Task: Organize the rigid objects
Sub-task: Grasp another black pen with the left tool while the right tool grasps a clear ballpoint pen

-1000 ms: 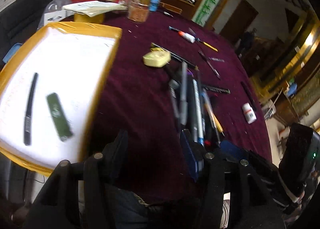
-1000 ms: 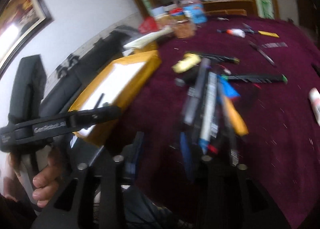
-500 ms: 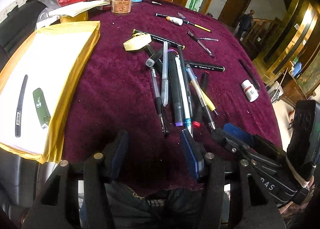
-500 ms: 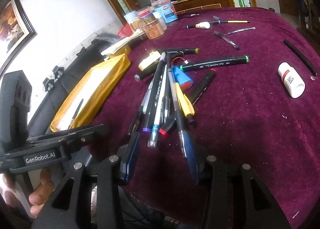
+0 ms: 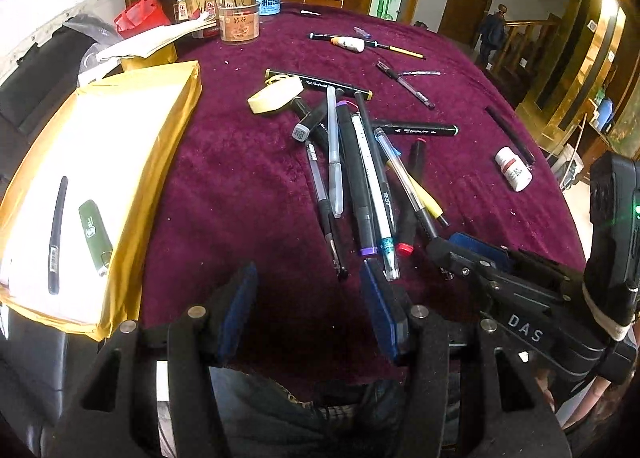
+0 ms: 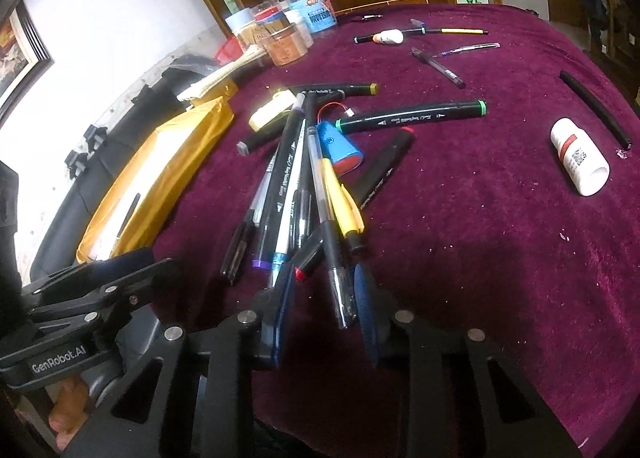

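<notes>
A heap of pens and markers point(image 5: 360, 177) lies on the maroon tablecloth point(image 5: 240, 197); the heap also shows in the right wrist view point(image 6: 304, 185). My left gripper point(image 5: 308, 286) is open and empty, just short of the near pen tips. My right gripper point(image 6: 324, 290) is open, with the tip of a clear black-grip pen point(image 6: 340, 290) lying between its fingers, not clamped. The right gripper shows at the lower right of the left wrist view point(image 5: 476, 258). A yellow tray with a white liner point(image 5: 92, 177) at left holds a black pen point(image 5: 56, 234) and a green lighter point(image 5: 94, 236).
A white pill bottle point(image 6: 578, 155) and a black rod point(image 6: 592, 111) lie at right. A yellow tape roll point(image 5: 276, 95), a blue cone-shaped thing point(image 6: 340, 147) and scattered pens point(image 5: 404, 85) lie beyond. Jars point(image 5: 240, 17) and papers point(image 5: 148, 43) stand at the far edge.
Both grippers have moved forward toward the pen heap. A pen tip now lies between the right gripper's fingers, which stand closer together than half a second ago.
</notes>
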The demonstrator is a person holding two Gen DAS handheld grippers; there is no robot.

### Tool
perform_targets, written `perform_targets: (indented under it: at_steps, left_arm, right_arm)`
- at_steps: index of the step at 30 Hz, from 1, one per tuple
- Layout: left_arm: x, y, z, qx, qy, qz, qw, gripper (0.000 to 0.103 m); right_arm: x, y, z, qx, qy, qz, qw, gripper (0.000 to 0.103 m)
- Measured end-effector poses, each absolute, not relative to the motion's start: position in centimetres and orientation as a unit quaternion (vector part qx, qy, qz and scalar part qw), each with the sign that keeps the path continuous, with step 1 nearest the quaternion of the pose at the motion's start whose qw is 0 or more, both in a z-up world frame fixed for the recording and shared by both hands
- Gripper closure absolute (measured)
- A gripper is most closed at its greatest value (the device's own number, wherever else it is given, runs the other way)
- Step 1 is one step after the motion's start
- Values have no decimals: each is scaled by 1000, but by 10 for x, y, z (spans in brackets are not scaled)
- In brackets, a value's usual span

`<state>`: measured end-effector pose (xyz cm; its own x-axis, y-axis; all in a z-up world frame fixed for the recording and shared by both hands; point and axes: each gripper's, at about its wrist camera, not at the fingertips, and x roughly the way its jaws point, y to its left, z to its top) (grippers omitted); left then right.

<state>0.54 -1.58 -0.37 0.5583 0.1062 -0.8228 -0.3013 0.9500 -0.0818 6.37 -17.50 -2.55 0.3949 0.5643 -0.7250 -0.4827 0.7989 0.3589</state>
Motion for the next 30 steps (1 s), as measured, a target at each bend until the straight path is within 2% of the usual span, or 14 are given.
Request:
perform_targets:
  at_steps: [9, 12, 21, 30]
  left_arm:
    - [7, -7, -7, -107, 456, 125, 874, 51]
    - [9, -2, -9, -118, 462, 121, 871, 51]
    - [33, -2, -10, -151, 477, 68, 863, 51]
    - [81, -41, -7, -116, 489, 21, 864, 51]
  right_arm:
    - [74, -158, -30, 11, 468, 300, 831, 84]
    - [77, -151, -31, 3, 472, 300, 829, 94]
    - [70, -156, -11, 23, 437, 315, 842, 94]
    - [84, -207, 2, 56, 414, 242, 876, 94]
